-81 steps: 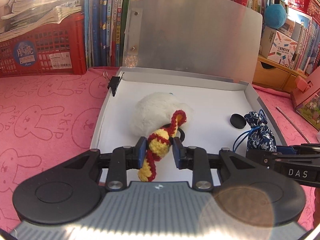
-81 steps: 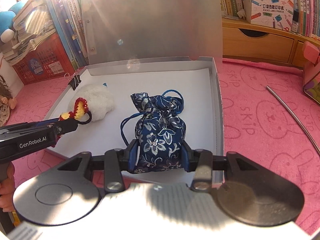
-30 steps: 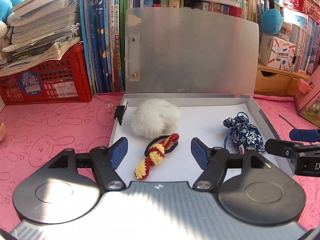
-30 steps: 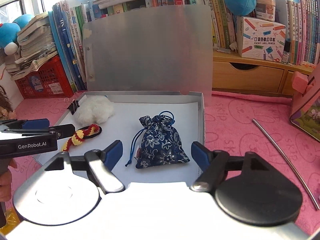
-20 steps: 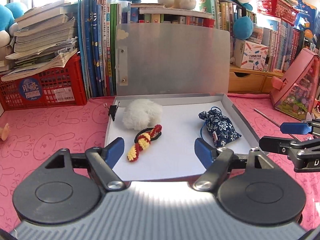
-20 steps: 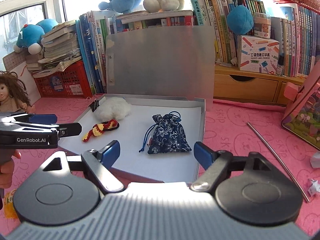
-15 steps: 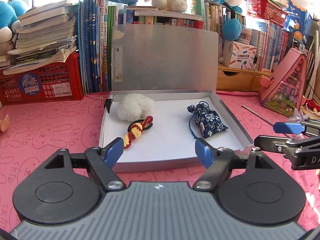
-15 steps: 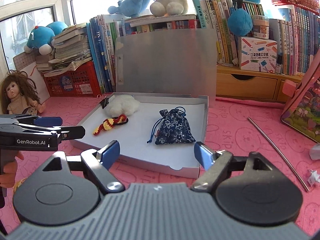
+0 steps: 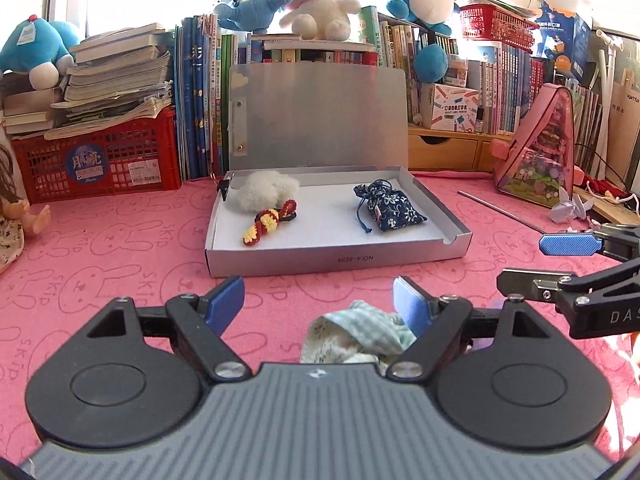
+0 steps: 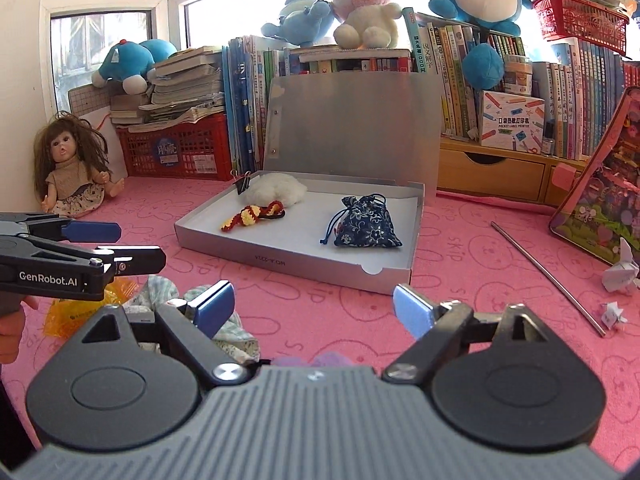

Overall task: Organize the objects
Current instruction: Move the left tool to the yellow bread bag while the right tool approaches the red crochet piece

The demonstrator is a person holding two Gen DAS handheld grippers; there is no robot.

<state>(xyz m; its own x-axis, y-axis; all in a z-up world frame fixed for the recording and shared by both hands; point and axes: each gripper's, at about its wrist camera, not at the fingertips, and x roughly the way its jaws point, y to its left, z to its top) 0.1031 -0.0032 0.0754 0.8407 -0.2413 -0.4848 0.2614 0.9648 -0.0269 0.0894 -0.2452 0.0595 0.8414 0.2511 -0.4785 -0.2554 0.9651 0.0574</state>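
Note:
An open silver box (image 9: 332, 261) (image 10: 288, 258) with its lid upright sits on the pink mat. Inside lie a white fluffy ball (image 9: 267, 190) (image 10: 278, 189), a red-and-yellow crocheted hair tie (image 9: 267, 222) (image 10: 250, 213) and a blue floral drawstring pouch (image 9: 389, 208) (image 10: 366, 228). My left gripper (image 9: 319, 300) is open and still widening, well back from the box, above a crumpled green-and-white checked cloth (image 9: 356, 336) (image 10: 230, 338) that its pads do not press. My right gripper (image 10: 314, 306) is open, jaws still opening, nothing between them.
A black binder clip (image 9: 224, 189) grips the box's far left corner. A metal rod (image 10: 548, 278), white paper scraps (image 10: 620, 276), a pink triangular case (image 9: 540, 152), a doll (image 10: 72, 168), an orange wrapper (image 10: 72, 308), a red crate (image 9: 96, 156) and bookshelves surround the mat.
Both grippers have let go of the hair tie and the pouch, opened wider and pulled back out of the box. The checked cloth has come into view beneath them.

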